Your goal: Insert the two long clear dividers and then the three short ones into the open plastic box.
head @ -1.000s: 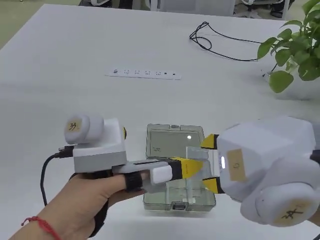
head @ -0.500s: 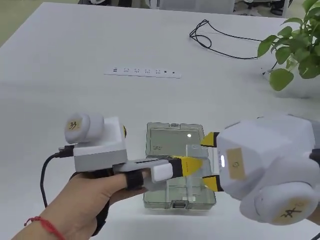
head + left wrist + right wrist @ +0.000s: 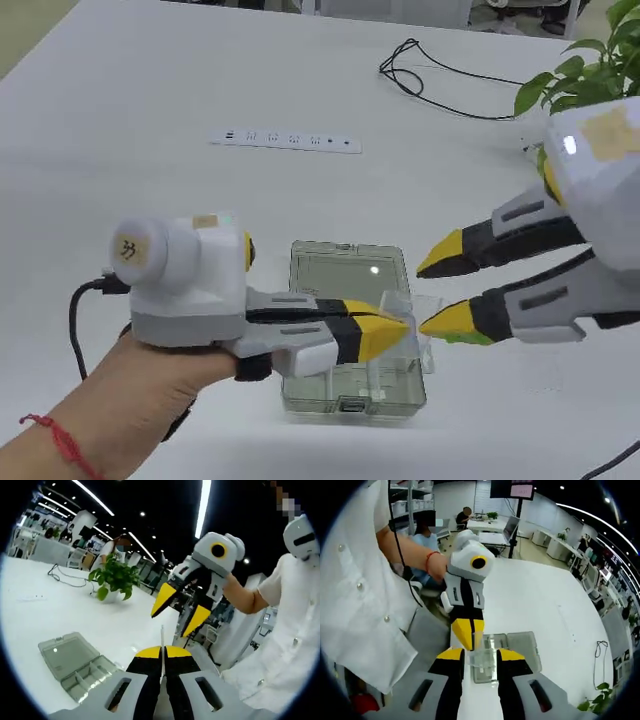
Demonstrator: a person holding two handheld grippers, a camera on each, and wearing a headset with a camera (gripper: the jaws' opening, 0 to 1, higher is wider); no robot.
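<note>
The clear plastic box (image 3: 345, 278) lies open on the white table, its lid flat behind the base; it also appears as the box (image 3: 75, 662) and the box (image 3: 522, 650). My left gripper (image 3: 395, 332) hovers over the base, shut on a small clear divider (image 3: 415, 318). That divider (image 3: 161, 636) stands edge-on between the left gripper's (image 3: 161, 652) closed jaws. My right gripper (image 3: 432, 295) faces it from the right, open, its tips just short of the divider. In the right gripper view the divider (image 3: 482, 666) sits between my right gripper's (image 3: 481, 655) spread jaws.
A white power strip (image 3: 288, 143) lies farther back on the table, with a black cable (image 3: 440, 85) behind it. A potted plant (image 3: 590, 90) stands at the right edge. A person in a white coat (image 3: 280, 630) holds the grippers.
The right gripper has pulled back to the right and risen from just over the box. The left gripper has lifted slightly, still gripping the divider.
</note>
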